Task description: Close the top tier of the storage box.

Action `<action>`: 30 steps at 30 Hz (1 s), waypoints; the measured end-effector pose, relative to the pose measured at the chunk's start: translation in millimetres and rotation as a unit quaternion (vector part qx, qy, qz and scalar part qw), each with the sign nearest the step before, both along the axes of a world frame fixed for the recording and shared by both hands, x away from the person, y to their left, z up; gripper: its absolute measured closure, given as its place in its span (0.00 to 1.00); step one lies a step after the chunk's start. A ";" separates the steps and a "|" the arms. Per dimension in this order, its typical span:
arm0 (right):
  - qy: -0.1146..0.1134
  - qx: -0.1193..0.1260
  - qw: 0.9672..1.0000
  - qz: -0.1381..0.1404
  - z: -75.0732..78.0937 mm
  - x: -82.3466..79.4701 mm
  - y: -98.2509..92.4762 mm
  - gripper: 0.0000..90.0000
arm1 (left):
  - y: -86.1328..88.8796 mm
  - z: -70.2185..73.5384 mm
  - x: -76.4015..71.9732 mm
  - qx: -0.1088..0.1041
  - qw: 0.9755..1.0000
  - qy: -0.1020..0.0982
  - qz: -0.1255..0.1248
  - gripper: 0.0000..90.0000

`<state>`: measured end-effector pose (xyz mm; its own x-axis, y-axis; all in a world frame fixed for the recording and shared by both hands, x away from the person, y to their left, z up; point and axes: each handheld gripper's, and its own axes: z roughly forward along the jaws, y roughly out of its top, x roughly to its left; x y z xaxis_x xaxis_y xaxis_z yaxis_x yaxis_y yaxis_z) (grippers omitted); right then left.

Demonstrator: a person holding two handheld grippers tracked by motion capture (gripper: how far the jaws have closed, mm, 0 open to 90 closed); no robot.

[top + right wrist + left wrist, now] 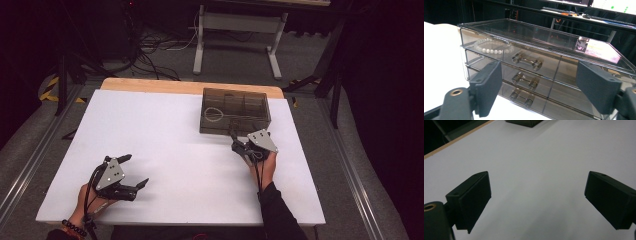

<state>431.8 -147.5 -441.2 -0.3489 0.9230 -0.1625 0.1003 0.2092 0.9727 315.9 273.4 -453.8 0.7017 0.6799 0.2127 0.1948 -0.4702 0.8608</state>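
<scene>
High view: a smoked clear acrylic drawer box stands on the white table top toward its far right part, its long side running across the table, parallel to the far edge. Its drawer fronts face the person. A strip of bare wooden edge shows beyond the white top, and past it a white desk frame and loose cables sit on the grey floor, well apart from the work.

Right gripper view: the box has three stacked drawers, each front bearing a clear bar handle; the top handle, the middle one and the bottom one all lie level, one under the other. A white bead bracelet lies in the left part of the top drawer. The right gripper is just in front of the drawer fronts, its jaws spread wide with the handles seen between them and nothing clasped; nothing stands between the jaws and the handles.

Left gripper view: the left gripper rests low over bare white surface near the table's front left, well apart from the box, jaws wide apart and holding nothing. A corner of the box shows at the top edge.
</scene>
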 end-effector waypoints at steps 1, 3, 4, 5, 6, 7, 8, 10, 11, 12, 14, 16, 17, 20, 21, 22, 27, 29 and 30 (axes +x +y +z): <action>-0.001 0.000 1.000 0.001 0.0 -0.1 0.2 0.20 | 0.0 0.1 -0.1 0.000 1.000 -0.001 0.000 0.09; -0.001 -0.003 1.000 0.001 0.0 -0.6 1.2 0.18 | -0.1 0.2 -0.3 -0.002 1.000 0.000 0.000 0.09; 0.000 -0.004 1.000 0.002 0.1 -0.9 1.9 0.17 | 0.1 0.3 -0.3 -0.001 1.000 -0.001 0.000 0.09; 0.000 -0.003 1.000 0.003 0.2 -1.2 2.4 0.16 | 0.2 0.3 -0.2 -0.001 1.000 -0.001 0.000 0.09; 0.000 -0.004 1.000 0.005 0.3 -1.5 2.8 0.16 | 0.4 0.4 -0.2 -0.002 1.000 -0.001 0.000 0.09; 0.000 -0.004 1.000 0.006 0.4 -1.7 3.3 0.16 | 0.5 0.4 -0.3 -0.003 1.000 -0.001 0.000 0.08; 0.000 -0.005 1.000 0.007 0.6 -1.8 3.6 0.16 | 0.5 0.5 -0.3 -0.003 1.000 -0.001 0.000 0.08; 0.001 -0.005 1.000 0.005 0.7 -2.5 4.5 0.15 | 0.6 0.6 -0.5 -0.003 1.000 -0.002 0.000 0.08; 0.003 -0.005 1.000 0.009 0.8 -2.5 4.3 0.15 | 0.7 0.6 -0.5 -0.003 1.000 -0.001 0.000 0.08; 0.005 -0.005 1.000 0.011 1.0 -2.7 4.2 0.14 | 0.7 0.6 -0.4 -0.003 1.000 -0.001 0.000 0.08; 0.005 -0.005 1.000 0.014 1.6 -3.5 4.5 0.12 | 0.7 0.6 -0.5 -0.003 1.000 -0.001 0.001 0.08; 0.007 -0.007 1.000 0.021 2.2 -4.4 5.1 0.11 | 0.7 0.7 -0.5 -0.003 1.000 -0.002 0.001 0.08; 0.006 -0.008 1.000 0.021 2.6 -4.9 5.7 0.11 | 0.7 0.7 -0.5 -0.003 1.000 -0.002 0.001 0.08; 0.006 -0.010 1.000 0.026 3.8 -6.7 6.8 0.10 | 0.7 0.6 -0.6 -0.002 1.000 -0.001 0.000 0.08; 0.007 -0.007 1.000 0.027 4.2 -7.3 7.1 0.10 | 0.7 0.6 -0.6 -0.002 1.000 -0.001 0.000 0.08; 0.008 -0.007 0.999 0.031 4.5 -7.6 7.3 0.10 | 0.8 0.6 -0.6 -0.003 1.000 -0.001 0.000 0.08; 0.015 -0.013 0.999 0.042 5.8 -10.8 9.1 0.10 | 1.0 0.6 -0.7 -0.003 1.000 -0.001 0.000 0.08; 0.014 -0.013 0.999 0.045 6.9 -12.3 9.5 0.10 | 1.0 0.6 -0.8 -0.003 1.000 -0.002 0.000 0.08; 0.013 -0.014 0.999 0.047 7.6 -13.3 9.7 0.10 | 1.0 0.6 -0.7 -0.003 1.000 -0.001 -0.001 0.08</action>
<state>418.5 -137.8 -433.6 -0.4386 0.8809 -0.1777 0.1038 0.2461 0.9637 315.2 274.4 -453.3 0.7020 0.6804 0.2103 0.1921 -0.4653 0.8640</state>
